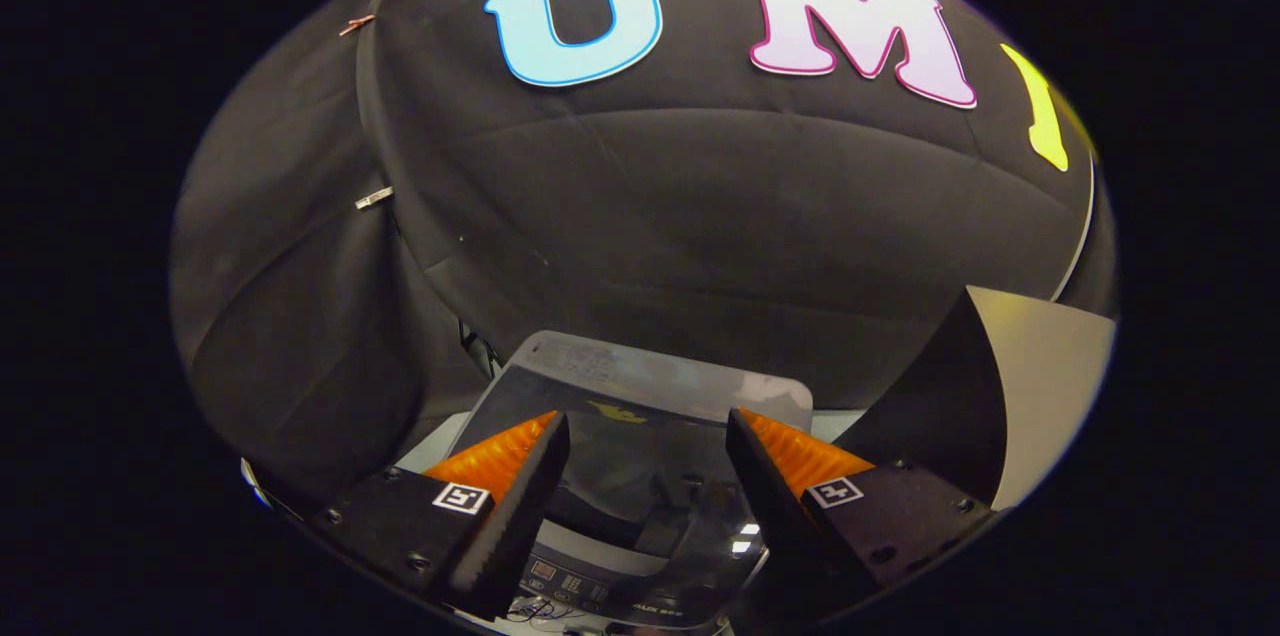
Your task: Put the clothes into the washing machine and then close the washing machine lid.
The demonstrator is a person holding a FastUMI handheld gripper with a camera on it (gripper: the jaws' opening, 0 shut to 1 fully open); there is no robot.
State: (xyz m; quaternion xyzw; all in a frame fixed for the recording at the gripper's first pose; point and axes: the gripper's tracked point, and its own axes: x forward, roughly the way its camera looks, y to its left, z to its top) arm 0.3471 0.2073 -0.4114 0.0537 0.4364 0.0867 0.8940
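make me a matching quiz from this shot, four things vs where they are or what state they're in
Things:
1. gripper
2. washer lid
3. control panel
4. pale board

Place or state:
a. beyond the right finger, against the wall
b. open, holding nothing
c. low between the finger bases
d. see-through grey, just ahead of the fingertips

Pairs: 1-b, 2-d, 3-c, 4-a

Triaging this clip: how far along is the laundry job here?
Done: nothing visible. In hand: nothing; the gripper hovers above the washing machine, jaws open and empty. The lid stands raised. I can't tell whether clothes are inside. Left: closing the lid.
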